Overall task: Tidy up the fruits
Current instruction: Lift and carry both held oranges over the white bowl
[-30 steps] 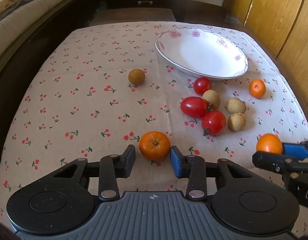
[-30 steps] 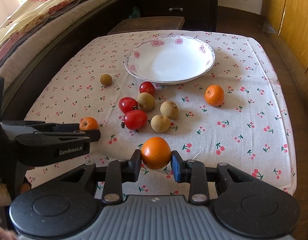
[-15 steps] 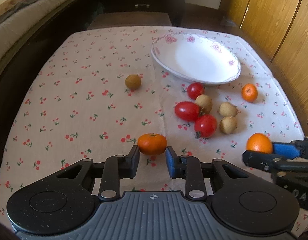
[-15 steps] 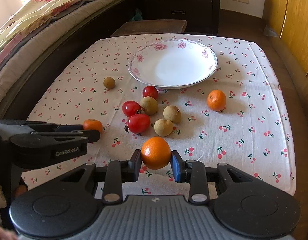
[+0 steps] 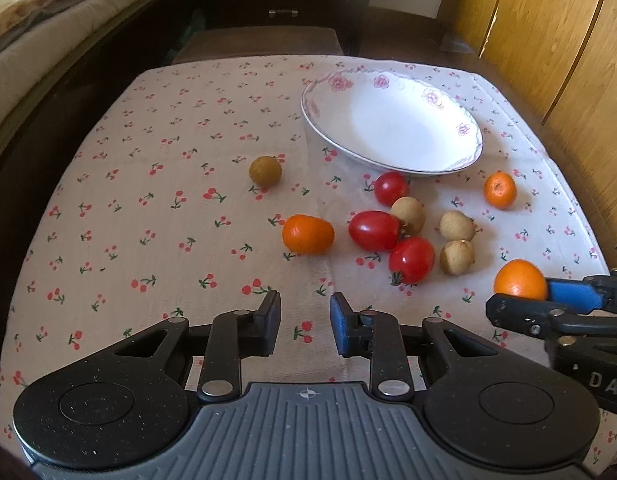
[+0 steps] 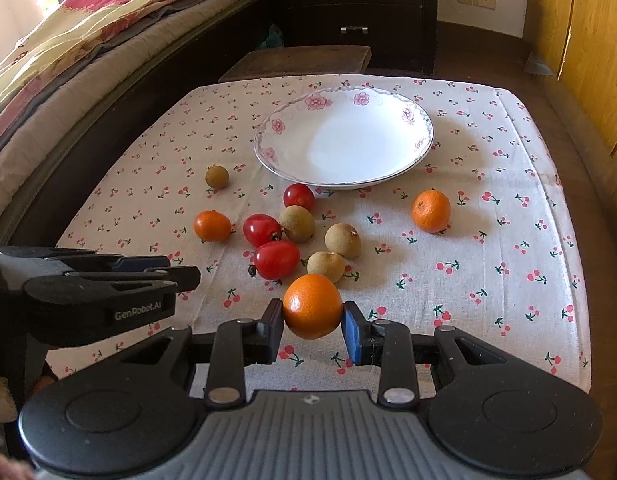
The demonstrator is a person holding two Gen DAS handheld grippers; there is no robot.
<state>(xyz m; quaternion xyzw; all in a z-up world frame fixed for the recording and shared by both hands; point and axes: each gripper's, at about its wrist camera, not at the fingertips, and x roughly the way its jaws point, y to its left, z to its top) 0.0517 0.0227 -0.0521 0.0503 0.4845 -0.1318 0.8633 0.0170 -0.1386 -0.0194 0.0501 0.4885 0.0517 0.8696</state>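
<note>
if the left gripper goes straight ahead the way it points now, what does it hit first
Probably the small orange mandarin lying on the tablecloth just ahead of the open left gripper, nearly centred; depth is unclear.

Cherry-print tablecloth (image 6: 508,240); bed with floral blanket (image 6: 88,32) left; dark dresser (image 6: 356,8) behind

Both views look forward and down from low over the near edge of the desk (image 5: 156,184), each over its own gripper. The left wrist view sits further left, the right wrist view further right; both share the plate (image 5: 464,130) (image 6: 268,136) and each sees the other gripper at its side.
</note>
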